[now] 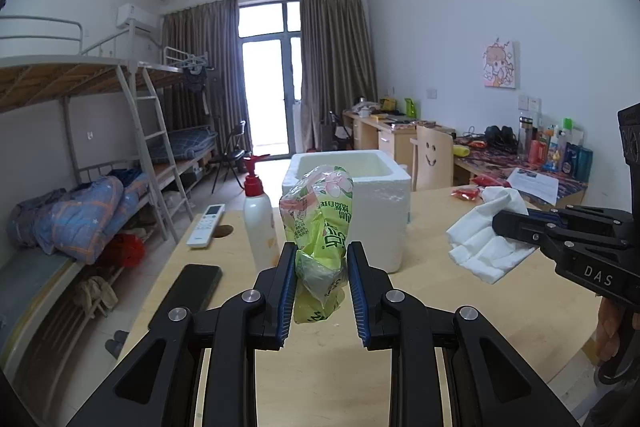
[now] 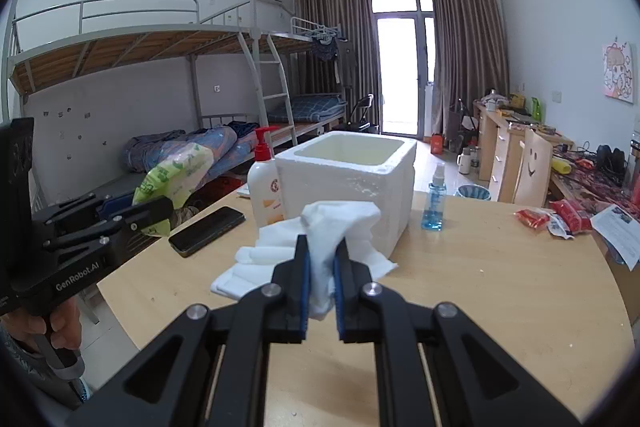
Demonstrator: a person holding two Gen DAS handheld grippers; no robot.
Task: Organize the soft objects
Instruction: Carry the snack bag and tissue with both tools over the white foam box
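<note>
While the left gripper (image 1: 321, 291) fills the bottom centre of its own view, its two blue-padded fingers (image 1: 286, 291) are pressed in on the crumpled lower end of a green and pink plastic pack (image 1: 320, 223), which stands up between them and rises toward the middle of the frame, clear of the wooden table (image 1: 460, 311). In the right wrist view that same pack shows at the left edge, carried in front of the bunk bed (image 2: 120, 67). The right gripper (image 2: 321, 293), low in the centre of its view, has its fingers drawn close together on a bunched fold of white cloth (image 2: 320, 247); the rest of the cloth spreads onto the table to the left and just in front of the white foam box (image 2: 348, 183). In the left wrist view the right gripper enters from the right edge with the cloth hanging at its tip. The foam box sits open-topped just above the middle of both frames. Touching or just beside its left wall stands a white pump bottle with a red top (image 1: 260, 219); I cannot tell which. A black phone (image 1: 192, 287) lies flat at lower left of the left view, a white remote (image 1: 206, 225) beyond it. A blue spray bottle (image 2: 434, 199) stands right of the box, and red packets (image 2: 552, 217) lie at the right of that frame.
</note>
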